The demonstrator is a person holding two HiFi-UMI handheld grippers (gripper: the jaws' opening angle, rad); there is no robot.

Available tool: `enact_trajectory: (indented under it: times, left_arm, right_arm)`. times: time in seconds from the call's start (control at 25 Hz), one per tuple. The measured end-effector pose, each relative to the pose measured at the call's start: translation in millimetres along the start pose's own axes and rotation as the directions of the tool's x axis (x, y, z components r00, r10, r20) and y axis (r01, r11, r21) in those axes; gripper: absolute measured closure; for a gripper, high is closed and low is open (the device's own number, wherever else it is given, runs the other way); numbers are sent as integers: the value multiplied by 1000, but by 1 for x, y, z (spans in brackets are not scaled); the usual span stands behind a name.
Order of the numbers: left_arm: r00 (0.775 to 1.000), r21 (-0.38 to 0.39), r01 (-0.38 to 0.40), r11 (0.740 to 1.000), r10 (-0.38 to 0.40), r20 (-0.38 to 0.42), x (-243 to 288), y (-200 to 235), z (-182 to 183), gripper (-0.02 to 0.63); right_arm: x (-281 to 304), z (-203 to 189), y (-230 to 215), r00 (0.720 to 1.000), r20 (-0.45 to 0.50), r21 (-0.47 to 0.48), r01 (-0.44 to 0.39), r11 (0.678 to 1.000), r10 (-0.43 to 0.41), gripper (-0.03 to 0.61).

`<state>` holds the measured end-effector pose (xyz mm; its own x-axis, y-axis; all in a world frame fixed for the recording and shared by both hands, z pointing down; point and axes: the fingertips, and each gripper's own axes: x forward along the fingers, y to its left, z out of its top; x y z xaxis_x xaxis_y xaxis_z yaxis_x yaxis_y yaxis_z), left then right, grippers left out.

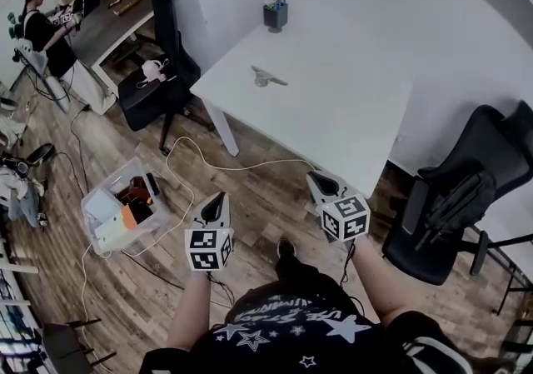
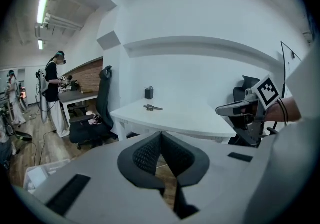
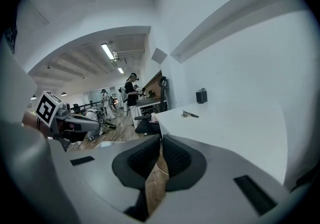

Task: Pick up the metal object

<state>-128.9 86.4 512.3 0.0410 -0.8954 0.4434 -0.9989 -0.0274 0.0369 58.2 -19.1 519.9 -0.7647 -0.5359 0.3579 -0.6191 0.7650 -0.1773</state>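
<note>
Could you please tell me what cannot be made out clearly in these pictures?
- Metal object: too small in every view to tell its shape or kind.
- Dark holder: contents too small, head view.
- Clear floor bin: contents too small and jumbled, head view.
- Black chair at right: cut off by the head view's edge.

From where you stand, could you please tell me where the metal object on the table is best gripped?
I would take the metal object by its slim bar, coming down from above with jaws across it. It lies flat on the white table, so a sideways approach finds little to pinch. Finer shape is unclear.
</note>
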Motion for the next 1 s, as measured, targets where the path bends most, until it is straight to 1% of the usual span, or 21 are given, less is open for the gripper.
enact_trajectory:
  times: [0.24, 0.44, 0.6, 0.76, 1.0]
  left_arm:
    - [1000, 18, 12, 1000, -12, -3, 70, -5, 34, 594]
    - [1000, 28, 5, 1000, -5, 10, 107, -6, 59, 594]
    - [1000, 49, 14, 999, -14, 6, 121, -5, 67, 594]
    - [1000, 76, 26, 997, -26, 5, 136, 3, 72, 594]
    - [997, 116, 71, 991, -72, 3, 183, 35, 89, 594]
  right_arm:
    - [38, 26, -60, 1000, 4, 9, -2, 1000, 2, 529]
    - [58, 40, -93, 1000, 5, 17, -6, 1000, 6, 528]
    - [70, 47, -103, 1000, 17, 37, -3, 999, 2, 529]
    - [85, 44, -108, 1000, 6, 50, 8, 999, -8, 529]
    - [124, 59, -122, 999, 4, 57, 49, 997, -49, 529]
